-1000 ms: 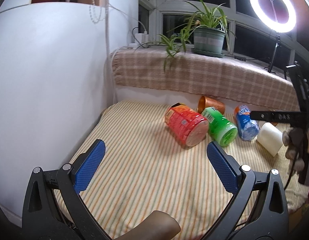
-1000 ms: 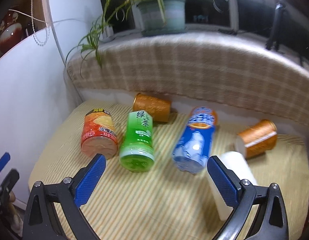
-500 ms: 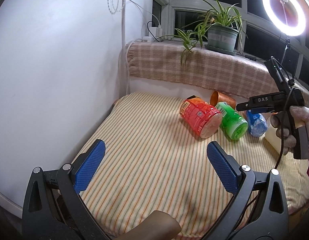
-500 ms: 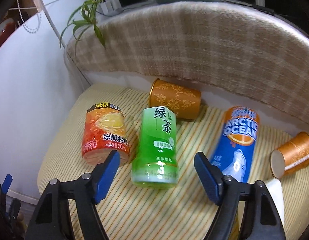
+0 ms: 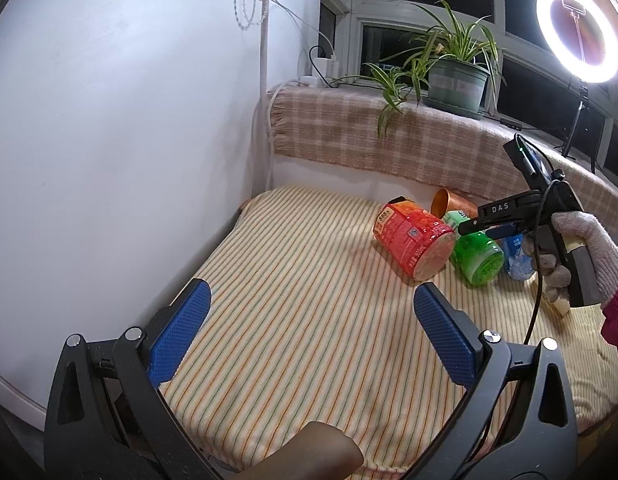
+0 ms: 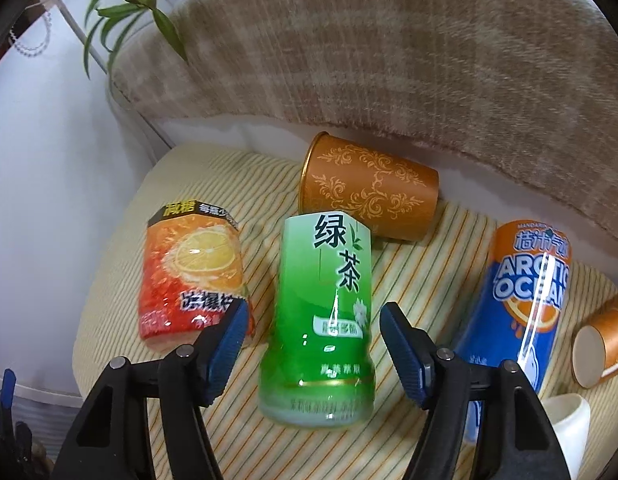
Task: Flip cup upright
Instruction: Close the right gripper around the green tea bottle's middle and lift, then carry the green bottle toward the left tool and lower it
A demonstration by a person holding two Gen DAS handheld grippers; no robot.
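Observation:
Several cups lie on their sides on a striped cloth (image 6: 409, 280). A green tea cup (image 6: 325, 304) lies in the middle, its base toward me. My right gripper (image 6: 313, 322) is open, its blue pads on either side of the green cup, not touching. An orange-red cup (image 6: 193, 276) lies to its left, a blue Arctic Ocean cup (image 6: 525, 300) to its right, a gold patterned cup (image 6: 369, 192) behind. My left gripper (image 5: 309, 320) is open and empty, well back over the cloth. It sees the red cup (image 5: 413, 240) and green cup (image 5: 475, 252).
A second gold cup (image 6: 601, 352) and a white cup (image 6: 565, 420) lie at the right. A plaid-covered ledge (image 5: 389, 136) with a potted plant (image 5: 455, 76) runs behind. A white wall (image 5: 109, 160) bounds the left. A ring light (image 5: 577, 32) stands at the back right.
My right gripper has moved forward and down onto the green cup, and its jaws have narrowed around it. My left gripper has drawn back and away from the cups.

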